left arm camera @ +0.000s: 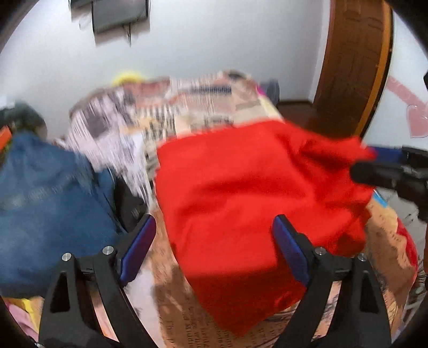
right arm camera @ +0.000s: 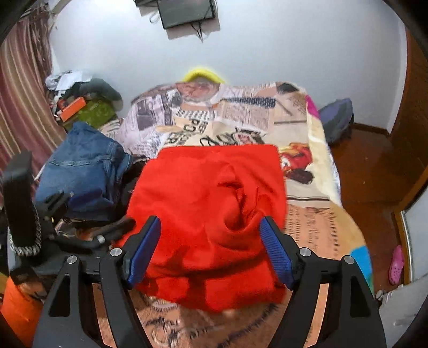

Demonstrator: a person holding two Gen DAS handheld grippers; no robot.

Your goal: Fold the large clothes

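Surroundings. A bed is covered by a newspaper-print blanket [right arm camera: 246, 117], its surface soft and printed with columns of text, portraits and a cartoon patch. A folded pile of blue denim jeans [right arm camera: 85, 171] is set at the left of the bed, touching a dark item wedged between it and the red cloth. Behind the jeans, a heap of clutter [right arm camera: 80, 101] is seen, with an orange box and a green object among it. A striped curtain [right arm camera: 18, 101] is hung at far left. A dark screen [right arm camera: 187, 12] is mounted on the pale wall, cables trailing below it. A yellow rounded object [right arm camera: 203, 73] is partly hidden behind the head of the bed. A purple bag [right arm camera: 337, 117] is placed on the wooden floor beside the bed, and a pink clog [right arm camera: 396, 265] is seen at far right. A wooden door [left arm camera: 353, 67] is shown in the left wrist view, which is blurred.

Task item. A red garment [right arm camera: 208, 208] is laid on the blanket at the near middle of the bed, fleecy and matt, roughly rectangular, with a puckered crease near its right side.

Tools. The left gripper [left arm camera: 214, 251] is held spread wide, nothing between its blue ribbed pads. The right gripper [right arm camera: 211, 251] is likewise released above the garment's near edge.
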